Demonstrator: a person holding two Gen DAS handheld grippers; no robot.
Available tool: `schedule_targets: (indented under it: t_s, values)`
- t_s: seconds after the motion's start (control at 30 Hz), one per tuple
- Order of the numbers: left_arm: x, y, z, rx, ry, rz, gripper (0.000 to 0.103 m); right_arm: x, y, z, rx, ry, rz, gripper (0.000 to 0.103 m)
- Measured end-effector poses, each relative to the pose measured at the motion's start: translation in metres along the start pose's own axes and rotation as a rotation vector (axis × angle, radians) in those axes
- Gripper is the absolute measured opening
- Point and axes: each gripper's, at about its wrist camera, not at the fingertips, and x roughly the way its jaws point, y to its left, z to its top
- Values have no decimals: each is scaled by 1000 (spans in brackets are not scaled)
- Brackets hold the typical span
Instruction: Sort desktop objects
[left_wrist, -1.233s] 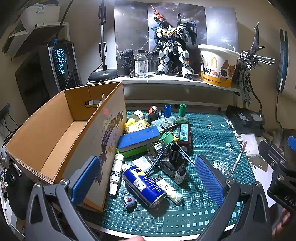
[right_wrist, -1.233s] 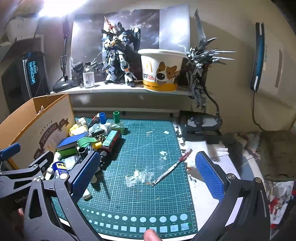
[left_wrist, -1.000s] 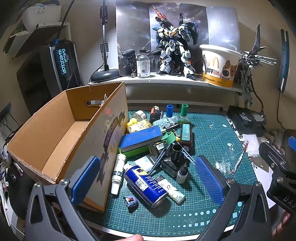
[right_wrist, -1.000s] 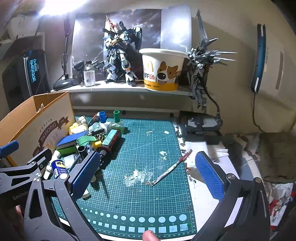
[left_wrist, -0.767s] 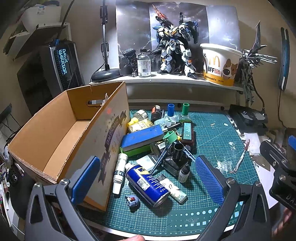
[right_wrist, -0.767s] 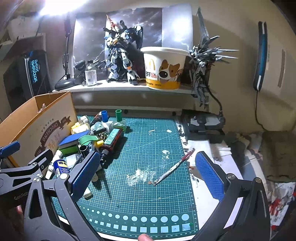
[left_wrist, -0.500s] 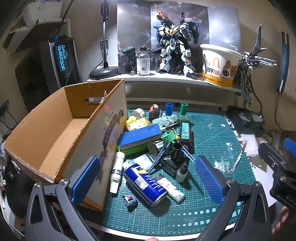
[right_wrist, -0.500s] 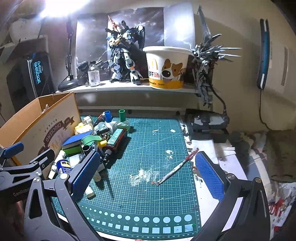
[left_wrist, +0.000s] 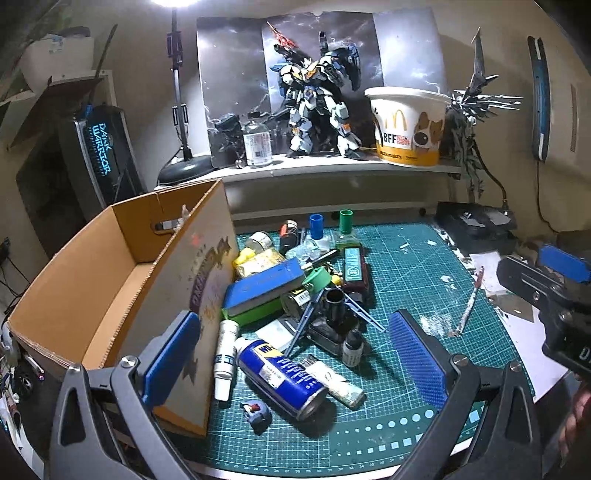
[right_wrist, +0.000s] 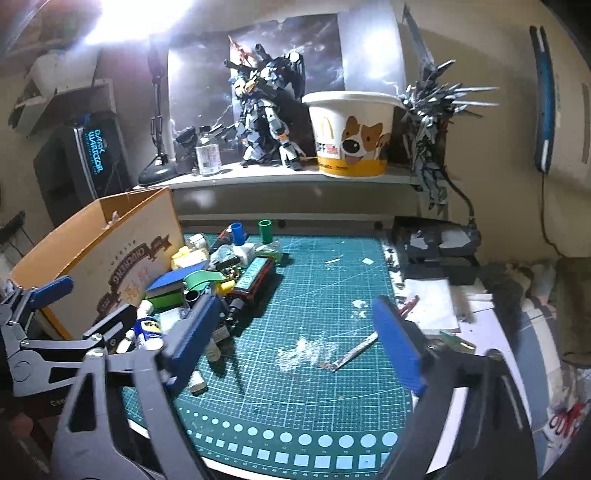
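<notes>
From the left wrist, the left gripper (left_wrist: 291, 349) hangs above the near edge of the green cutting mat (left_wrist: 413, 280), its blue pads spread wide and holding nothing. Below and between them lies a blue spray can (left_wrist: 282, 373) on its side, with a white tube (left_wrist: 225, 354) just to its left against the open cardboard box (left_wrist: 110, 280) and a small lighter (left_wrist: 334, 380) touching its right side. Behind these sits a heap of clutter — a blue-and-green sanding block (left_wrist: 264, 290), a dark dropper bottle (left_wrist: 352, 347), two bottles with a blue cap (left_wrist: 317, 223) and a green cap (left_wrist: 346, 220). From the right wrist, the right gripper (right_wrist: 295, 339) is also spread and empty, over the bare middle of the mat (right_wrist: 314, 406); a thin file (right_wrist: 356, 350) lies near its right pad beside a patch of white dust (right_wrist: 306, 350). The heap and the box (right_wrist: 122, 254) sit to the left — the left gripper (right_wrist: 70, 317) shows there too.
</notes>
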Motion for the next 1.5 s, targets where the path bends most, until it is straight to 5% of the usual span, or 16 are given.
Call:
schedule_targets:
  t_s: [0.1, 0.17, 0.2, 0.33, 0.43, 0.77, 0.83, 0.9, 0.97, 1.07, 1.23, 1.5]
  values:
    - [4, -1, 3, 1, 2, -46, 48, 2, 0, -1, -8, 5, 14, 62]
    - [7, -1, 5, 1, 4, -77, 5, 4, 0, -2, -7, 11, 29, 44]
    - [8, -2, 6, 1, 4, -92, 3, 5, -1, -2, -7, 15, 39, 31]
    - [13, -3, 11, 2, 7, -154, 2, 11, 0, -3, -20, 18, 61, 3]
    - [17, -4, 14, 3, 9, -200, 0, 22, 0, 2, -22, 11, 101, 1]
    - [90, 10, 70, -20, 43, -280, 1, 99, -20, 39, -18, 40, 238, 4]
    - [109, 12, 74, -29, 66, -277, 1, 123, -24, 47, -21, 54, 272, 28]
    - [131, 12, 79, -31, 115, -264, 11, 147, -27, 53, -19, 62, 301, 53]
    - [150, 10, 80, -12, 157, -258, 43, 168, -29, 59, -34, 66, 304, 56]
    - [174, 10, 83, -2, 176, -237, 74, 206, -28, 71, -85, 96, 293, 56]
    - [198, 4, 91, 50, 158, -200, 77, 257, -13, 84, -192, 126, 305, 56]
    - [206, 16, 79, -20, 137, -218, 78, 312, 13, 81, -287, 186, 367, 50]
